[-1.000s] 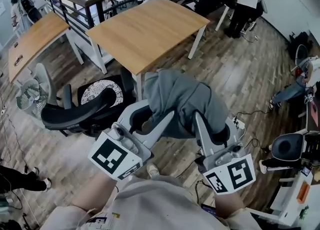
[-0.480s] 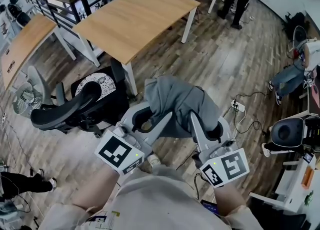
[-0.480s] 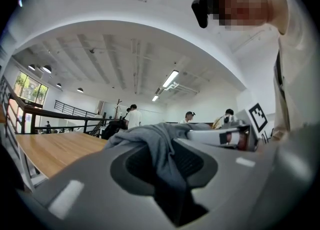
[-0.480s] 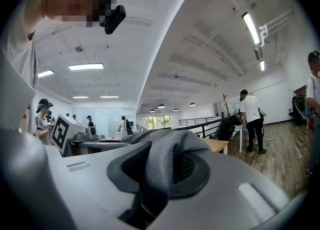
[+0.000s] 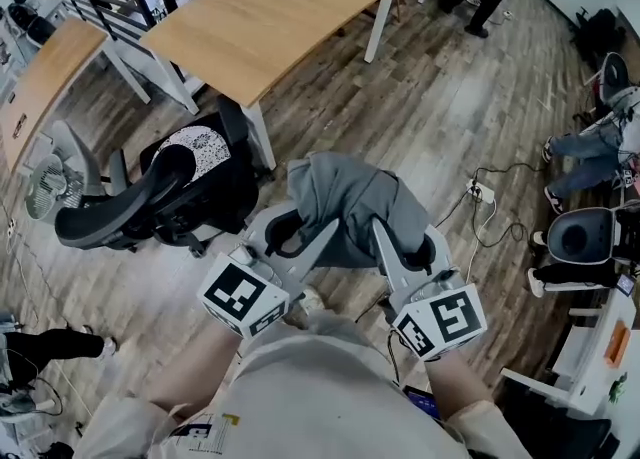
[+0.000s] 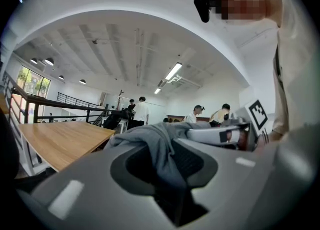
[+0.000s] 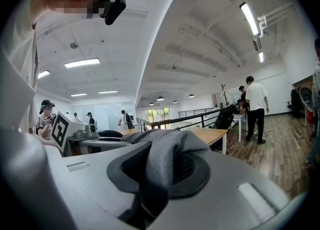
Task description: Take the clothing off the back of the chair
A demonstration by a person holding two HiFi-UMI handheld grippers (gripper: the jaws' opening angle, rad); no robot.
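Well, the wooden tabletop [image 5: 270, 17] fills the top of the head view, with the black chair [image 5: 150, 197] just below it at the left. The grey clothing [image 5: 350, 202] hangs bunched in the air – clear of the chair, above the plank floor. Left gripper [image 6: 172, 171] and right gripper [image 7: 160, 171] each have their fingers pinching a fold of it

Tips of left gripper [image 5: 292, 235] and right gripper [image 5: 404, 247] beneath the grey clothing [image 5: 350, 197]

Overhead plus two level close-ups of clothing [image 5: 345, 199]
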